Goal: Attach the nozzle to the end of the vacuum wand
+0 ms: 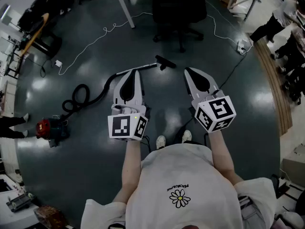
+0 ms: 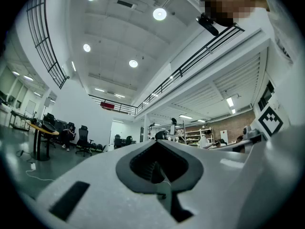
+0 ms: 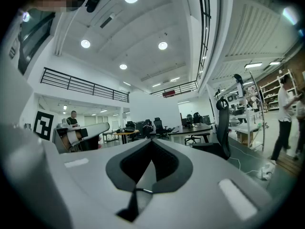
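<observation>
So, nothing of the task is in hand yet. Nearest, at six o'clock in the head view, is the person's white shirt (image 1: 183, 185), with two shoes (image 1: 161, 141) just past it on the dark floor (image 1: 95, 175).

Held out in front of the body are the left gripper (image 1: 135, 72), toward eleven o'clock, and the right gripper (image 1: 187, 71), toward one o'clock. Each is clenched on nothing. Their own views show the jaws pressed together, with only the hall beyond them. Both hang well above the floor and point roughly level.

Past their tips, near twelve o'clock, the vacuum wand (image 1: 138, 69) lies flat on the floor. It runs from ten o'clock across toward one o'clock. The black nozzle (image 1: 165, 61) sits right at its far end, angled across it. It looks unseated, though the head view is too small to be sure. From the wand's other end the hose (image 1: 82, 98) loops away toward the red vacuum body (image 1: 47, 129) at nine o'clock. An office chair (image 1: 177, 11) stands farther off at twelve o'clock.

I judge this to be the approach, before any grasp. The next move calls for lowering both grippers and spreading the jaws. One would take the wand near its free end and the other the nozzle, and the nozzle's socket would then be lined up with the tube and pushed on.
</observation>
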The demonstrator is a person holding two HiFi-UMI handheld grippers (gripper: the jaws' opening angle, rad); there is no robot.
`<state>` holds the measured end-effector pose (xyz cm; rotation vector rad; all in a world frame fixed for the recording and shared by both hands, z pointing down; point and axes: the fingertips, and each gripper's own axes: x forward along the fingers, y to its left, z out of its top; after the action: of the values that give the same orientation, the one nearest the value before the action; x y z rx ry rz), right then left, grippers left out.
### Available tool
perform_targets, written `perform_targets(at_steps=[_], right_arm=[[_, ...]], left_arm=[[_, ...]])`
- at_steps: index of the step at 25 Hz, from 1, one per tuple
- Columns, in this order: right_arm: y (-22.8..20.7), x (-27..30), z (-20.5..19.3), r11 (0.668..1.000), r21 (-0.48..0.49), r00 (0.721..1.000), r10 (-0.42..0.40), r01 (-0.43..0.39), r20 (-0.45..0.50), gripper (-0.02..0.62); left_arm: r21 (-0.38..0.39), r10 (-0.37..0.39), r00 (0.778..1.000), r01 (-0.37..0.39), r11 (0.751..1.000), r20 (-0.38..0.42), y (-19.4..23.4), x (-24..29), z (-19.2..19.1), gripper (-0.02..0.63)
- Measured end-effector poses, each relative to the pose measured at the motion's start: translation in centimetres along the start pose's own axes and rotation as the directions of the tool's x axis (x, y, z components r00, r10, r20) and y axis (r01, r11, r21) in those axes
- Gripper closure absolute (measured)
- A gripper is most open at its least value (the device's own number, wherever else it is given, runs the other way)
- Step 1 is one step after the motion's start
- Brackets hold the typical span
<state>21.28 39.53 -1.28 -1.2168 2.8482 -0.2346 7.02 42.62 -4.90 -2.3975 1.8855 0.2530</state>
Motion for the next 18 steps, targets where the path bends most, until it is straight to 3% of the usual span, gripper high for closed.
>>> perform_targets(at_steps=[11,18], right_arm=[[-3.2,-1.2,0.1,0.999,-0.014,0.999,0.036,-0.036,0.006,0.591],[-4.5,-2.6,-1.1,0.984,-0.079,0.986,0.159,-0.162,-0.041,0.589]], left_arm=[[0.015,0.047,0.999,-0.047,0.999,-0.004,-2.0,1.3,-0.5,0.606],[-0.034,0.116,0.993,-0.117,0.993,-0.034,-3.3,1.2,-2.7,0.606]])
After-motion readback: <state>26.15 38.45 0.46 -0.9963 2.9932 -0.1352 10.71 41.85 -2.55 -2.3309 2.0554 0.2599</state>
